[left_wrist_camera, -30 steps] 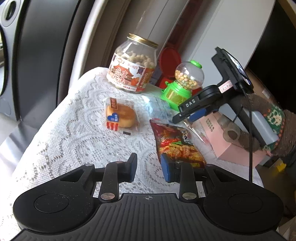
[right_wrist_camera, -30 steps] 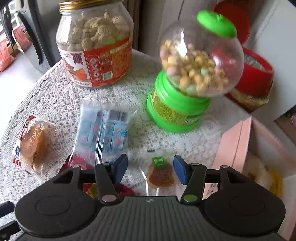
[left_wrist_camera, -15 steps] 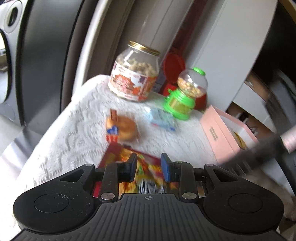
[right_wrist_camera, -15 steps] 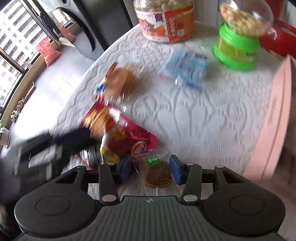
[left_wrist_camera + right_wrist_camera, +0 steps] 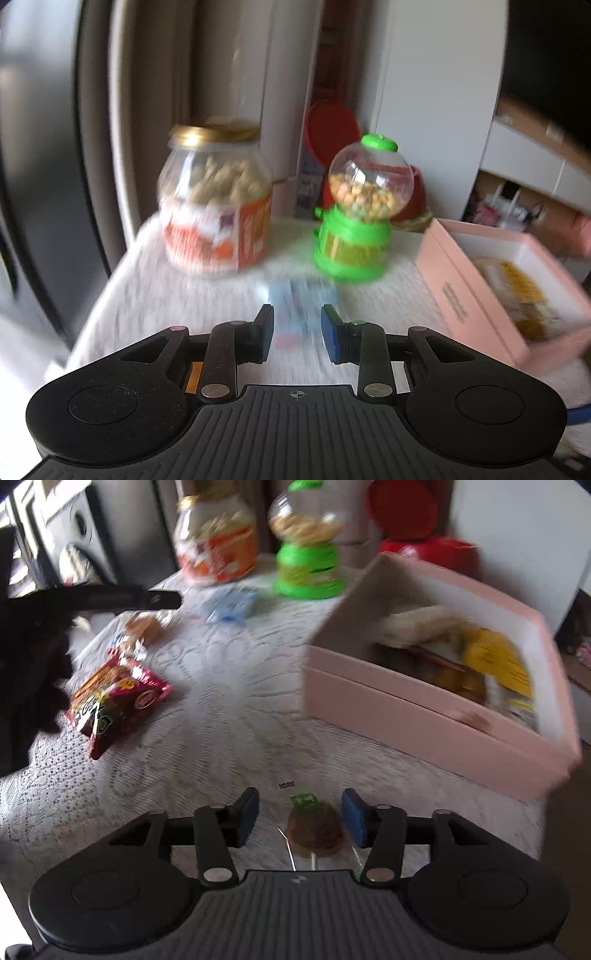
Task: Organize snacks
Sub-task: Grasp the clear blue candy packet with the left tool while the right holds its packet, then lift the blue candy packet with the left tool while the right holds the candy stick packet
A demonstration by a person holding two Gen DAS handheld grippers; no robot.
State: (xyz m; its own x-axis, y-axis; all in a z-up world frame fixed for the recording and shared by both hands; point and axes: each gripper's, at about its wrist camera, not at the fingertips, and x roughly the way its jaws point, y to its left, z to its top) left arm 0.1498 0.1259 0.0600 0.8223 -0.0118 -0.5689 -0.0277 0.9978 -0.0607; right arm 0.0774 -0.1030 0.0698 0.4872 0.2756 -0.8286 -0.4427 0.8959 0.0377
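The right gripper (image 5: 299, 821) hovered over the lace tablecloth (image 5: 221, 720), its jaws having just opened wider, with a small clear-wrapped brown snack (image 5: 314, 830) lying between the blue pads, untouched by the left pad but just beside the right. The left gripper (image 5: 297, 328) stood with a narrow gap between its jaws and nothing in it, pointing toward a blue packet (image 5: 301, 299), a peanut jar (image 5: 216, 203) and a green candy dispenser (image 5: 360, 210). The pink box (image 5: 443, 701), holding several snacks, sat near the right gripper, while a red chip bag (image 5: 114, 698) and a wrapped pastry (image 5: 142, 629) lay well apart to the left.
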